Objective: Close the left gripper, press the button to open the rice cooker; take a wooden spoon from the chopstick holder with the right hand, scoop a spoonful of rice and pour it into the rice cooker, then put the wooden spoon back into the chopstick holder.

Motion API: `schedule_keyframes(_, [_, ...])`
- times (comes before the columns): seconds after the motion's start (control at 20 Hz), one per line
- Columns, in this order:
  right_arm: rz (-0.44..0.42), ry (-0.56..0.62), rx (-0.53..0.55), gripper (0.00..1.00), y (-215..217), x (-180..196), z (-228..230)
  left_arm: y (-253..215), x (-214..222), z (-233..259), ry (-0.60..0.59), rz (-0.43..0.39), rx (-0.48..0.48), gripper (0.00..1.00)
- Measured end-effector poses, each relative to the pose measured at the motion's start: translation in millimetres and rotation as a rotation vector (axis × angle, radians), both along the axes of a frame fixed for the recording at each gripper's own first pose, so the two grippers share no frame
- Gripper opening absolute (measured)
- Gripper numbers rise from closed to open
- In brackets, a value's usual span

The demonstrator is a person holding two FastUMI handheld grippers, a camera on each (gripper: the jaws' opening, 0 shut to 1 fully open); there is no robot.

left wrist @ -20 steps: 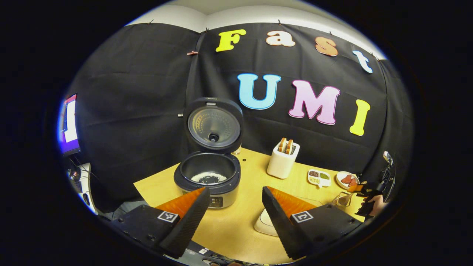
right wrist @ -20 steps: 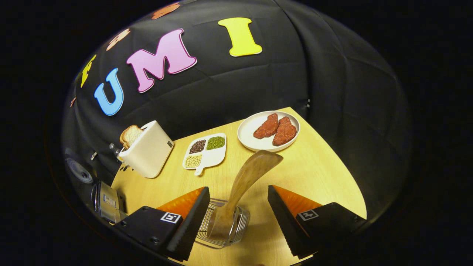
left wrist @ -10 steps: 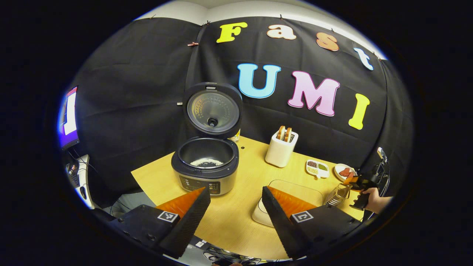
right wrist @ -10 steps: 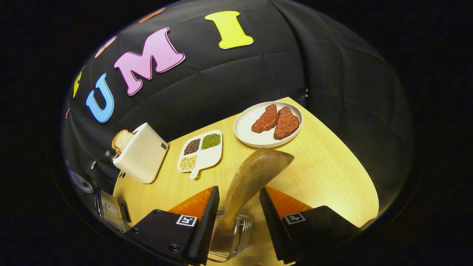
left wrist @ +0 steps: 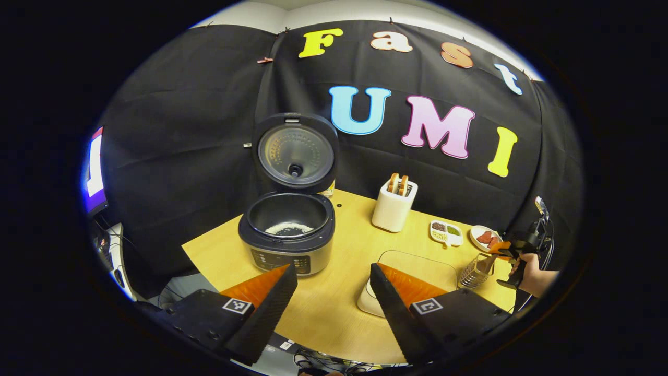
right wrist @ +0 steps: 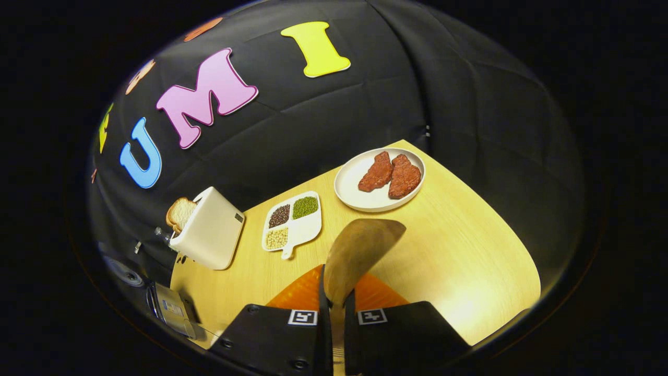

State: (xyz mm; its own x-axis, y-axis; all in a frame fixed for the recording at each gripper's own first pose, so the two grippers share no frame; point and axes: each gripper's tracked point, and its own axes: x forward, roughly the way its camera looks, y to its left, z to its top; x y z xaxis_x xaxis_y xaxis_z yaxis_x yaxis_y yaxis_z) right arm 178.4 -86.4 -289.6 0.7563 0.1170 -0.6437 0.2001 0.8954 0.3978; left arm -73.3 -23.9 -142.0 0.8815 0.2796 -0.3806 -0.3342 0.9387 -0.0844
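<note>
On the yellow table [left wrist: 334,313] the rice cooker [left wrist: 286,236] already stands with its lid up and a little rice in the pot, so the button step looks done, and the left gripper [left wrist: 330,297] hangs back with its fingers wide and nothing between them. Over by the wire chopstick holder [left wrist: 474,272], the right gripper [right wrist: 335,318] has its fingers pinched narrow on the wooden spoon [right wrist: 355,253]. Scooping, pouring and putting the spoon back all remain.

Left gripper [left wrist: 329,297] fingers spread wide, right gripper [right wrist: 334,308] clamped on wooden spoon [right wrist: 355,256] handle
</note>
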Motion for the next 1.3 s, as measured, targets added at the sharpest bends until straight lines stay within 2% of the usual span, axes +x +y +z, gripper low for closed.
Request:
schedule_keyframes(0.1, [0.007, -0.039, -0.013, 0.13, -2.0, -3.9, 15.7, -5.5, 1.7, -4.6, 0.002, -0.046, -0.008, 0.96])
schedule_keyframes(0.3, [-0.053, -0.116, -0.027, 0.13, -16.4, -18.3, 66.5, -5.5, 7.8, -8.6, 0.006, -0.143, -0.035, 0.96])
schedule_keyframes(0.45, [-0.063, -0.176, -0.112, 0.13, -22.1, -35.7, 100.3, 7.8, 13.5, -4.2, -0.020, -0.196, -0.054, 0.96])
schedule_keyframes(0.6, [-0.034, -0.220, -0.179, 0.13, -13.0, -55.6, 132.0, 26.0, 19.5, -6.3, -0.034, -0.233, -0.086, 0.96])
schedule_keyframes(0.75, [-0.051, -0.267, -0.192, 0.13, -0.8, -73.0, 170.3, 42.3, 22.2, -7.5, -0.054, -0.271, -0.107, 0.96])
schedule_keyframes(0.95, [-0.047, -0.330, -0.211, 0.13, 30.4, -94.9, 210.3, 62.5, 23.3, -13.9, -0.064, -0.318, -0.115, 0.96])
schedule_keyframes(1.15, [0.043, -0.364, -0.203, 0.13, 93.2, -106.7, 228.3, 84.5, 21.1, -19.1, -0.069, -0.334, -0.111, 0.96])
schedule_keyframes(1.3, [0.112, -0.363, -0.176, 0.13, 143.5, -110.8, 220.7, 99.9, 16.6, -21.1, -0.071, -0.332, -0.118, 0.96])
